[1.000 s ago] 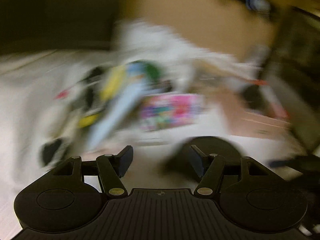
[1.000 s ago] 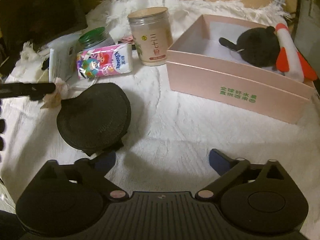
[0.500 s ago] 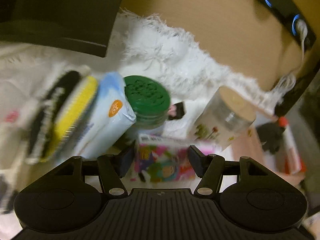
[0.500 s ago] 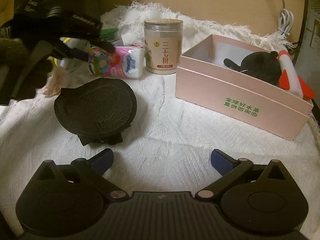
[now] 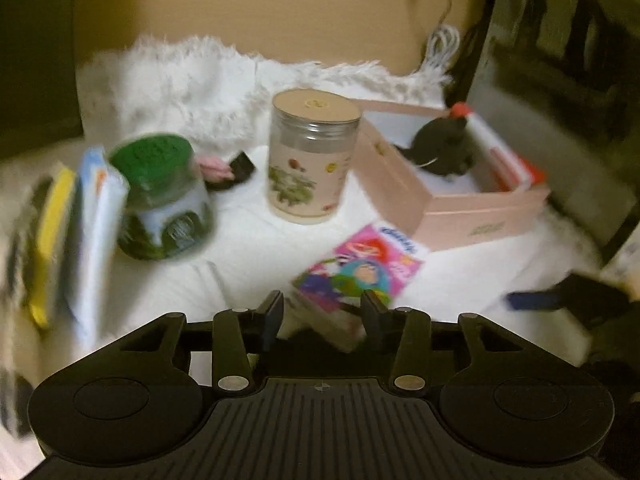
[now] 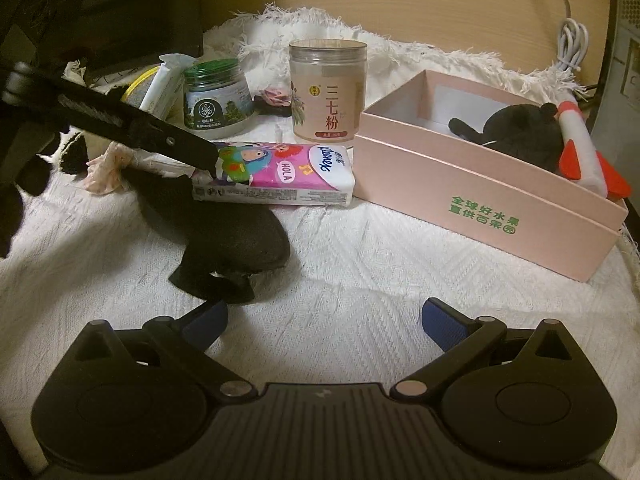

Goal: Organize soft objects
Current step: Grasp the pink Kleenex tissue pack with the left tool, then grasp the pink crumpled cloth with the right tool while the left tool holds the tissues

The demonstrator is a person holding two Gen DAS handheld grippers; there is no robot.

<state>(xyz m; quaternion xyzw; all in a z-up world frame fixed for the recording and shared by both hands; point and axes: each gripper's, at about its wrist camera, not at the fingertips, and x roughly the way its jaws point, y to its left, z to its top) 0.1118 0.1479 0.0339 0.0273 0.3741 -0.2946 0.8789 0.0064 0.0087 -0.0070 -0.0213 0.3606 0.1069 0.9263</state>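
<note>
**Q:** What does the scene hold, from the biggest item down?

**A:** A white cloth (image 6: 360, 264) covers the surface. On it, at my right, stands the pink box (image 6: 480, 196), open-topped, holding a black plush toy (image 6: 520, 136) and a white-and-red plush rocket (image 6: 580, 148). A black pouch (image 6: 236, 236) lies on the cloth at centre-left. Behind it stand a tall clear jar (image 6: 328, 92) and a green-lidded jar (image 6: 218, 98).

**Q:** And the tissue pack?

**A:** The tissue pack (image 6: 276, 180) is clamped at one end by my left gripper (image 5: 322, 310), its far end reaching toward the pink box's near wall. From the right wrist camera, one finger (image 6: 180, 144) presses its top face, with the pack above the black pouch's rear edge.

**Q:** The right gripper?

**A:** My right gripper (image 6: 324, 320) is spread wide, holding nothing, above bare cloth.
</note>
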